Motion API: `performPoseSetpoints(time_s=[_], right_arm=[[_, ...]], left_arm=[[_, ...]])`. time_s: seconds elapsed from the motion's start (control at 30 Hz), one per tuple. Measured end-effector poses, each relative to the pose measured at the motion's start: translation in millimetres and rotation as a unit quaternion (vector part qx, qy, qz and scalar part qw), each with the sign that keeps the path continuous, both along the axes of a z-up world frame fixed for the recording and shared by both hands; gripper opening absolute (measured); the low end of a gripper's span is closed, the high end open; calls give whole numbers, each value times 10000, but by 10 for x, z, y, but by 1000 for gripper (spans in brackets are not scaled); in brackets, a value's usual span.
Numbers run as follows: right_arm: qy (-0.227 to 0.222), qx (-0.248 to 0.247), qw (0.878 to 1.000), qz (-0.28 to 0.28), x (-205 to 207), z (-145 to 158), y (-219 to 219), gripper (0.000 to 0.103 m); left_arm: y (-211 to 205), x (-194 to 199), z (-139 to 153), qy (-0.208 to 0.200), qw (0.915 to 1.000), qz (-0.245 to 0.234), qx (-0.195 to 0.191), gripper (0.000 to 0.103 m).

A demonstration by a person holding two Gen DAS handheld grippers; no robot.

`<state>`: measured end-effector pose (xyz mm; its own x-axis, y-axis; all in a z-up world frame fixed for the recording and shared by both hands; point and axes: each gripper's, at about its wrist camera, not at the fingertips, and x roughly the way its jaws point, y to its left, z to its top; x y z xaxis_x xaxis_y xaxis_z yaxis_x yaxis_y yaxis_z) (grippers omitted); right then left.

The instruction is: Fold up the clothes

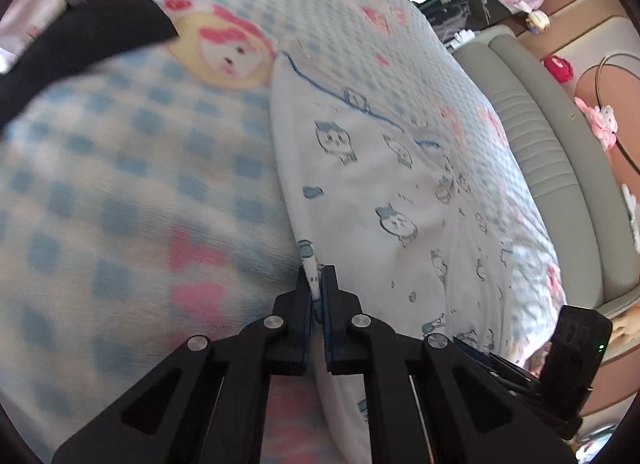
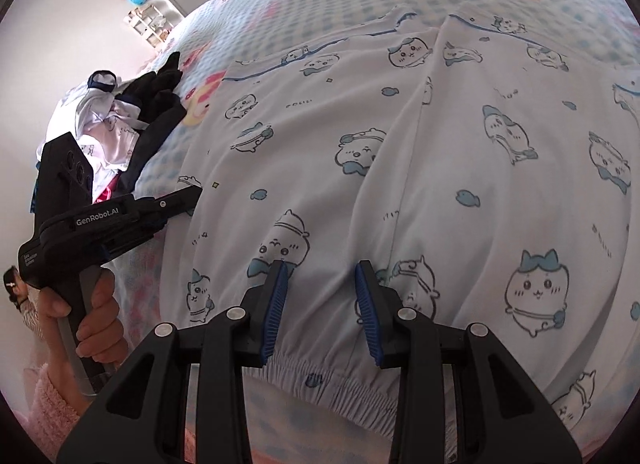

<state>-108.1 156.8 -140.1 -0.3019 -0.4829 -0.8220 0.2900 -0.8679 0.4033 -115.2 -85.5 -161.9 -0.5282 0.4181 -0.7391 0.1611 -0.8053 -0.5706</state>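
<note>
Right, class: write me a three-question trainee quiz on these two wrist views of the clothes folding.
1. True or false: the left gripper is shut on the edge of the white printed garment.
2. What are the right gripper's jaws doing? A) clamped on fabric B) open over the garment near its elastic hem C) holding a dark garment
3. Fill in: the pile of other clothes lies on the checked ____.

Key: 1 true; 2 B; 3 blanket.
</note>
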Motion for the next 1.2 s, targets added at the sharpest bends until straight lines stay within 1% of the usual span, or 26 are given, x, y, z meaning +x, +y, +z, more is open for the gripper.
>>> performPoseSetpoints(time_s=[0.13,0.17,0.27,0.3,0.33,0.4,0.43,0.47,0.5,0.6,0.67,0.7,0.73,0.77,0.83,0.87,0.93,1.0,1.1,1.13,1.2], right_arm=[[59,26,10000,-38,2,55,42,36],[78,50,9999,-42,0,58,54,36],[20,-15,9999,-137,-7,31,112,36],[12,-47,9999,-163,-8,34,132,36],[29,-66,9998,-178,1,51,146,36],[103,-66,9998,-177,23,89,162,36],[131,-60,9997,-178,32,108,165,36],[137,-66,9997,-191,37,122,171,36],[139,-74,9997,-207,41,135,177,36],[148,-106,9994,-291,53,155,207,36],[189,-58,9992,-354,55,170,249,36],[225,-8,9989,-404,56,182,283,36],[255,17,9985,-492,58,197,336,36],[254,-4,9979,-590,54,210,404,36],[229,7,9971,-727,40,222,512,38],[213,75,9970,-747,32,218,539,39],[197,185,9966,-780,24,217,587,39],[220,185,9964,-803,33,233,616,39],[236,248,9960,-830,33,237,633,39],[214,306,9957,-852,25,224,646,39],[62,478,9950,-880,-2,142,664,39]], left_arm=[[-215,93,14,11,9992,379,-142,2],[-271,122,3,14,9988,476,-105,0],[-448,239,-106,28,9963,781,366,1],[-496,274,-132,57,9949,835,570,1],[-525,301,-139,129,9930,806,852,2],[-514,309,-156,185,9899,647,1250,18],[-476,295,-160,194,9893,535,1347,40],[-411,269,-155,201,9900,409,1333,54],[-345,242,-150,209,9906,283,1320,55],[-138,98,-176,125,9916,-75,1285,52],[-13,0,-191,84,9928,-264,1164,36],[47,-46,-197,71,9935,-349,1081,33],[107,-93,-202,58,9941,-433,997,24],[152,-131,-205,42,9947,-483,911,6],[186,-163,-194,20,9962,-445,745,4],[178,-147,-161,74,9969,-381,684,4],[140,-78,-64,207,9981,-243,524,4],[63,1,17,281,9985,-124,453,4],[-138,86,16,303,9981,77,532,4],[-182,94,-23,237,9980,76,582,4],[-195,63,-191,-76,9970,-114,767,5]])
